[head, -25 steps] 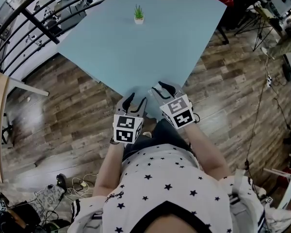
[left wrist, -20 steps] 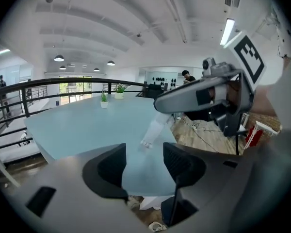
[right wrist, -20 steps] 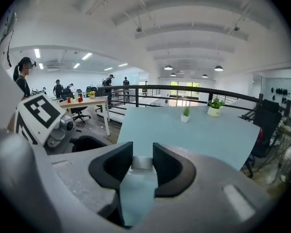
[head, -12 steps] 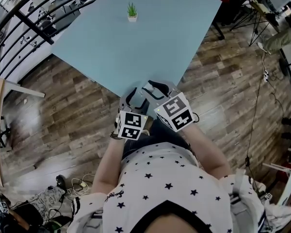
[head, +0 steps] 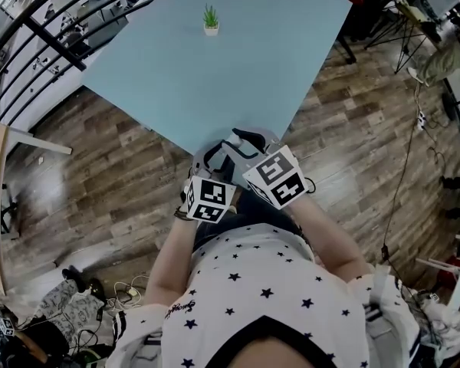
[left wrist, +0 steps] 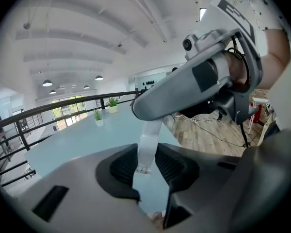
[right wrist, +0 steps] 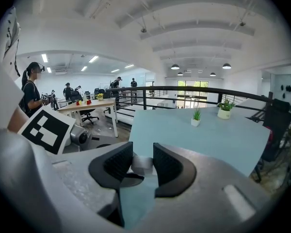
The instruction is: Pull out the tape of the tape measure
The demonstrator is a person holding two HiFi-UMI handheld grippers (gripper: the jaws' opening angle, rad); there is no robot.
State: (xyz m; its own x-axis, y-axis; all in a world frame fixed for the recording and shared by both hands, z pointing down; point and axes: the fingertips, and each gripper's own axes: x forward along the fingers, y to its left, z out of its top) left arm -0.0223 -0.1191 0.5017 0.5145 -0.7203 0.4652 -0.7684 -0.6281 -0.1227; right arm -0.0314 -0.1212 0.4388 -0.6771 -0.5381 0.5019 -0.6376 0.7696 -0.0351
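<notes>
1. The right gripper (right wrist: 143,162) is clamping the tape measure (right wrist: 140,165), a small grey case, between its pads. It is holding the case by the near corner of the light-blue table (head: 215,75), likely as a fixed anchor.
2. The white tape (left wrist: 148,139) is hanging down from that case, and its end hook is lying between the pads of the left gripper (left wrist: 146,167).
3. The left gripper's jaws have just been closing and are pinching the tape, apparently to draw it out.
4. Both grippers are sitting close together, so only a short length is showing.
</notes>
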